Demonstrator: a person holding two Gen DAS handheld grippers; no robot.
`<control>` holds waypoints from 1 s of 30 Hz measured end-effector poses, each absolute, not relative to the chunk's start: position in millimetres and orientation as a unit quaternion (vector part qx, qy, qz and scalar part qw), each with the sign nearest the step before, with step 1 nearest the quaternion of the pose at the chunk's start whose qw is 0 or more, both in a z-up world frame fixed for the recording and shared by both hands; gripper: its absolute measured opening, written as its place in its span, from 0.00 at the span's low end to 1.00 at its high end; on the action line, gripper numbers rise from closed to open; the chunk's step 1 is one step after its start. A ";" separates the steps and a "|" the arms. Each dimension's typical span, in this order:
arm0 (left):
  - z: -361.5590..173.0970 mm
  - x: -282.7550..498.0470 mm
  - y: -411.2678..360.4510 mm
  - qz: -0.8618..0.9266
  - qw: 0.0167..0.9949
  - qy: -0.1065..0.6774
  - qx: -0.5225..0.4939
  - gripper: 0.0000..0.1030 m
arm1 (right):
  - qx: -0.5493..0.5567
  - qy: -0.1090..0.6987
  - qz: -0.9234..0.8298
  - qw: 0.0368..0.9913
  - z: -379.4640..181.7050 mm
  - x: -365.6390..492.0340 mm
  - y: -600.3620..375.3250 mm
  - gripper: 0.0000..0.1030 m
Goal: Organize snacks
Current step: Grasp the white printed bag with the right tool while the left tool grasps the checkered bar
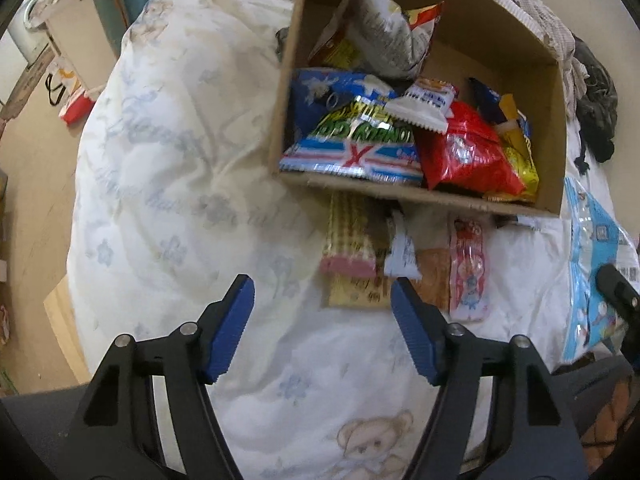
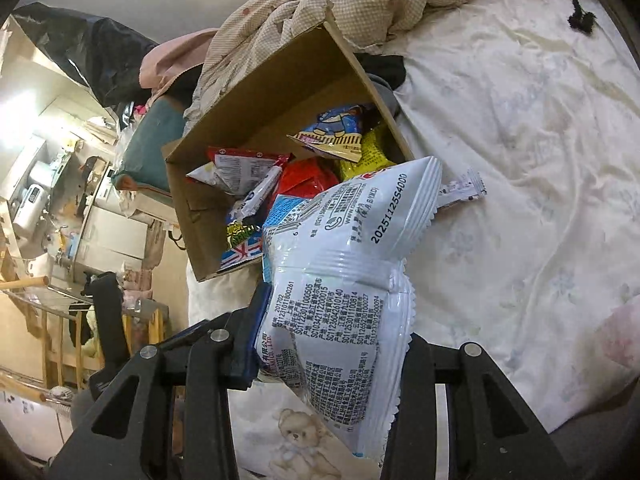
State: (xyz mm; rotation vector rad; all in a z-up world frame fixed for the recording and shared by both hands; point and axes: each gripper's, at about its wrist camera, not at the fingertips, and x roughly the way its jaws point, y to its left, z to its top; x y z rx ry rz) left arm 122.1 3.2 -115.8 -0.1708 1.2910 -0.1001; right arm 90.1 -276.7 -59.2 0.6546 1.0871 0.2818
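Observation:
An open cardboard box (image 1: 420, 196) lies on the bed, filled with several snack packets, among them a red bag (image 1: 464, 152) and a flag-patterned one (image 1: 352, 156). Just in front of the box, loose snacks rest on the quilt: a wafer pack (image 1: 348, 240), a small white packet (image 1: 402, 252) and a pink packet (image 1: 468, 268). My left gripper (image 1: 322, 286) hangs open above the near ends of these, with nothing between its pads. My right gripper (image 2: 332, 320) is shut on a white and light-blue snack bag (image 2: 340, 280), held up near the box (image 2: 192, 216). This bag (image 1: 592, 248) also shows at the right edge of the left wrist view.
A white quilt (image 1: 180, 160) with pale blue flowers and a teddy-bear print covers the bed. A beige blanket (image 2: 360, 0) and dark clothes (image 1: 596, 100) are piled behind the box. A thin white sachet (image 2: 464, 190) lies beside the box. The bed's left edge drops to the floor (image 1: 32, 200).

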 end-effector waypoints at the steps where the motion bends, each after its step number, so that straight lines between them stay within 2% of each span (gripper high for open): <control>1: -116.5 124.8 0.3 -0.047 0.797 0.597 -0.074 0.55 | 0.305 0.506 0.131 0.796 -57.6 84.9 -279.2 0.39; 2: -120.2 129.2 -5.2 -0.050 0.798 0.598 -0.061 0.46 | 0.304 0.506 0.131 0.797 -58.4 82.1 -282.0 0.39; 3: -123.8 133.0 -10.2 -0.055 0.796 0.601 -0.054 0.44 | 0.305 0.506 0.129 0.797 -58.7 82.3 -282.1 0.39; 10: -147.8 155.9 -26.4 -0.068 0.784 0.615 -0.047 0.42 | 0.314 0.499 0.119 0.799 -55.1 78.9 -290.8 0.39; 11: -150.3 157.3 -27.2 -0.072 0.782 0.617 -0.051 0.25 | 0.316 0.498 0.117 0.799 -54.6 78.4 -291.9 0.39; 12: -151.1 157.4 -27.3 -0.077 0.782 0.616 -0.055 0.22 | 0.317 0.498 0.115 0.799 -54.7 77.9 -292.9 0.39; 30: -103.8 84.4 -16.2 -0.091 0.794 0.598 -0.062 0.22 | 0.292 0.494 0.128 0.809 -48.2 74.3 -280.7 0.39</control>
